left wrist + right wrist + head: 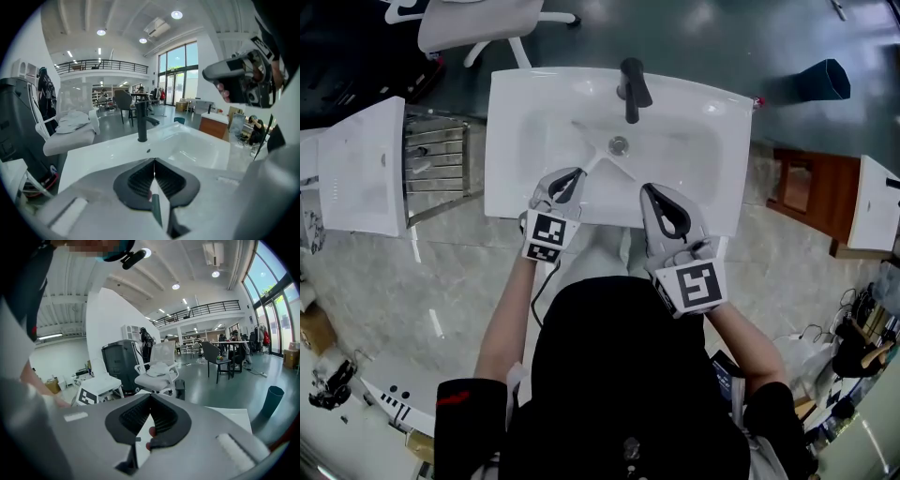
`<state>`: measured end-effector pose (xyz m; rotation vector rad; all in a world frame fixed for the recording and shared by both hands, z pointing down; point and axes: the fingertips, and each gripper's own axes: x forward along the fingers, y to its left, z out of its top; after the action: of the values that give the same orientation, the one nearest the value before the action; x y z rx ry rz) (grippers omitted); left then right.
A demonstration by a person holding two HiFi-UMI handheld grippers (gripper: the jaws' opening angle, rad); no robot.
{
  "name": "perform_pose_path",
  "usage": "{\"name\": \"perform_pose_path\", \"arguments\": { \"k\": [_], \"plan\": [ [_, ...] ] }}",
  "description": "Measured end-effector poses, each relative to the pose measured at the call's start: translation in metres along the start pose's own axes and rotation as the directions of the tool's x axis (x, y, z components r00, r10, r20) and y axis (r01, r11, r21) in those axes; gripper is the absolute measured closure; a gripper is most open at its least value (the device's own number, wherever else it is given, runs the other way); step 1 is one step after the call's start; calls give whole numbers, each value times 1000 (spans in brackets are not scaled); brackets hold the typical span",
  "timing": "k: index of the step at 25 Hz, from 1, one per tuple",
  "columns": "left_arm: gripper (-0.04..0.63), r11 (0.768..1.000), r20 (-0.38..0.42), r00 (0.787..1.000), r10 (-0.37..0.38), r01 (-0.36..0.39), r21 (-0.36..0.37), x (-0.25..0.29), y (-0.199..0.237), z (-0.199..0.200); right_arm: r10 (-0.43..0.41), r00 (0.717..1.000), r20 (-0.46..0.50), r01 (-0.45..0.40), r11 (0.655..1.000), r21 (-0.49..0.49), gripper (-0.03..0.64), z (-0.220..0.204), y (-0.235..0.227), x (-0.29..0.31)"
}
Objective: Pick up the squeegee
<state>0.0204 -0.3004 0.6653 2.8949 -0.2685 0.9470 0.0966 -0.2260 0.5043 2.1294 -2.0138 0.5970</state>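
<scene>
I cannot pick out a squeegee in any view. A white sink (511, 141) with a black faucet (633, 89) and a round drain (619, 145) lies in front of me. My left gripper (578, 172) is over the basin's front edge, pointing toward the drain. Its jaws are shut, tips together, and nothing is held (154, 159). My right gripper (647, 187) hangs over the front rim to the right, also shut with nothing between its pads (150, 394). In the left gripper view the faucet (142, 122) stands ahead, beyond the basin (197, 145).
A second white basin (361, 164) and a metal rack (436, 159) stand to the left. A white office chair (478, 23) is behind the sink, with a teal bin (825, 80) at the far right. A wooden cabinet (802, 192) is to the right.
</scene>
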Motion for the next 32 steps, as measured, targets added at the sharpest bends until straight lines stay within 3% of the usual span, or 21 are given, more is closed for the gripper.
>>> {"name": "perform_pose_path", "arguments": {
  "k": [2,10,18,32],
  "plan": [
    [535,1000,-50,999,-8,8,4,9,0,-14,1,1000,-12,-1,1000,8,614,-4,-4,1],
    [485,997,-211,975,-71,65,-38,38,-1,-60,-37,997,-70,39,999,30,614,-14,-23,3],
    [462,986,-376,912,-166,148,-75,64,-10,-99,-74,992,-100,79,996,49,614,-18,-38,11],
    [453,981,-561,805,-194,143,-133,78,-18,-139,-55,990,-131,61,997,43,614,-25,-43,24]
  ]
}}
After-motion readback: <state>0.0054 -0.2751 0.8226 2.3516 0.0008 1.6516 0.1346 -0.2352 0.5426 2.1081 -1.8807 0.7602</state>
